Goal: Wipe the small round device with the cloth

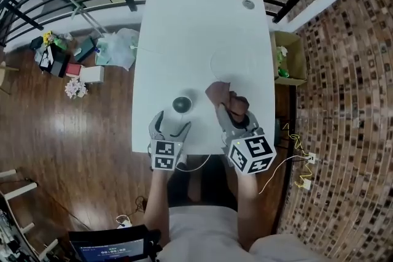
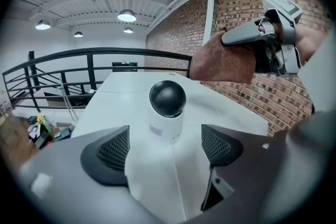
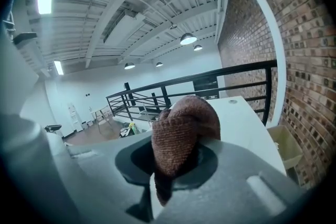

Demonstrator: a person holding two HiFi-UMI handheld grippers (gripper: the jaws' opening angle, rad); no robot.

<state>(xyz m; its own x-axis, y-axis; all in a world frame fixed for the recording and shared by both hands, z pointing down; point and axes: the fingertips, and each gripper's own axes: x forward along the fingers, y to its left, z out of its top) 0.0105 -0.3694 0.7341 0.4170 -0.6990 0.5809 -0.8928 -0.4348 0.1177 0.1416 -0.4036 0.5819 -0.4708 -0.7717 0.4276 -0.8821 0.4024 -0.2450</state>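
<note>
Left gripper view: my left gripper (image 2: 165,152) gapes open, with the small round camera (image 2: 167,99) just beyond its tips on the white surface (image 1: 184,27). My right gripper (image 3: 170,165) clamps the brown cloth (image 3: 181,126) nearby, to its right. Approach step, I reckon; next I'd steady the camera, then wipe.

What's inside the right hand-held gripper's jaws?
A bunched brown cloth is pinched in the right hand-held gripper and sticks up past the jaws. The cloth covers the inner gripping faces, so those cannot be seen.

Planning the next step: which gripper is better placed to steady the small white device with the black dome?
Left gripper: open jaws face the device. The right gripper clamps the brown knitted cloth.
</note>
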